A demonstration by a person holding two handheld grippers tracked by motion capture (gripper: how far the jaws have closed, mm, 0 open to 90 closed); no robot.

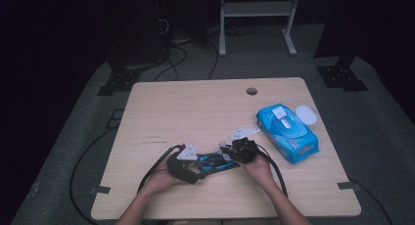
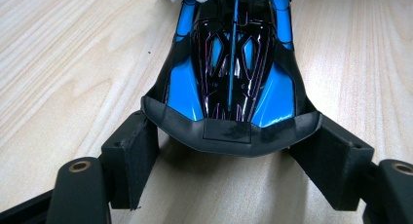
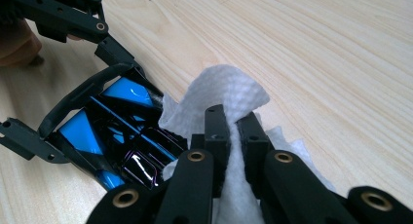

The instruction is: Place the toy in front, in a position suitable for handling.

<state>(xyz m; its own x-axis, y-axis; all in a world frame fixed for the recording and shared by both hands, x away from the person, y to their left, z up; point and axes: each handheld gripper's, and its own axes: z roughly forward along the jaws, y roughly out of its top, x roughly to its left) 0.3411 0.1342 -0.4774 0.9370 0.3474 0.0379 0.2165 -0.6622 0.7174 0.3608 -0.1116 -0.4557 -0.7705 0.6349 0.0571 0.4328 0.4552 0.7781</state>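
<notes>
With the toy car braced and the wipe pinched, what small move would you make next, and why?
Probably draw the right gripper, shut on the white wipe, along the toy car towards its wing. The wipe already lies against the glossy black and blue body, and the left gripper clamps the car's wing end, so it should hold steady on the table under a stroke.

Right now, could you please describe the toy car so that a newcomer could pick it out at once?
On the wooden table, look near the front edge between the person's two hands. The toy car lies there, its end between the left tongs, with a white wipe on it. Its glossy black-and-blue body differs from the light-blue wipes pack.
</notes>
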